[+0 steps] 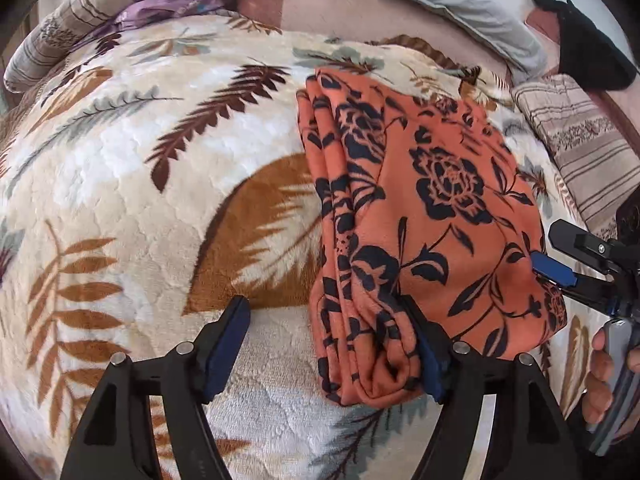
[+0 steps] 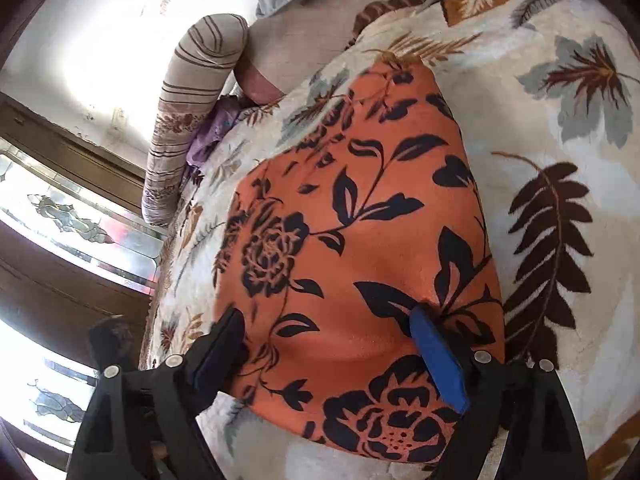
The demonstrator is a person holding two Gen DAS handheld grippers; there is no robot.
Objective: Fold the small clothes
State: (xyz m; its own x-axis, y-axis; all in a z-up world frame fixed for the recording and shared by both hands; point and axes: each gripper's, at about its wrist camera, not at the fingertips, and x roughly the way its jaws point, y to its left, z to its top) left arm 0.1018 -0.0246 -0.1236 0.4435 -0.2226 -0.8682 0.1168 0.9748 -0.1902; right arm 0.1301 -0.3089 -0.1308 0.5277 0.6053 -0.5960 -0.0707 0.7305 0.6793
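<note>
Orange floral cloth [image 1: 432, 216], folded, lies on the leaf-print blanket [image 1: 132, 184] of the bed. Left gripper [image 1: 324, 340] jaws stand wide, one finger against its near folded edge. Right gripper [image 2: 324, 344] jaws gape wide over its near end, gripping nothing.

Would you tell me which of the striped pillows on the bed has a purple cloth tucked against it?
The long striped bolster by the window. The purple cloth lies against its side, whereas the other striped pillow, seen from the left wrist, has none.
</note>
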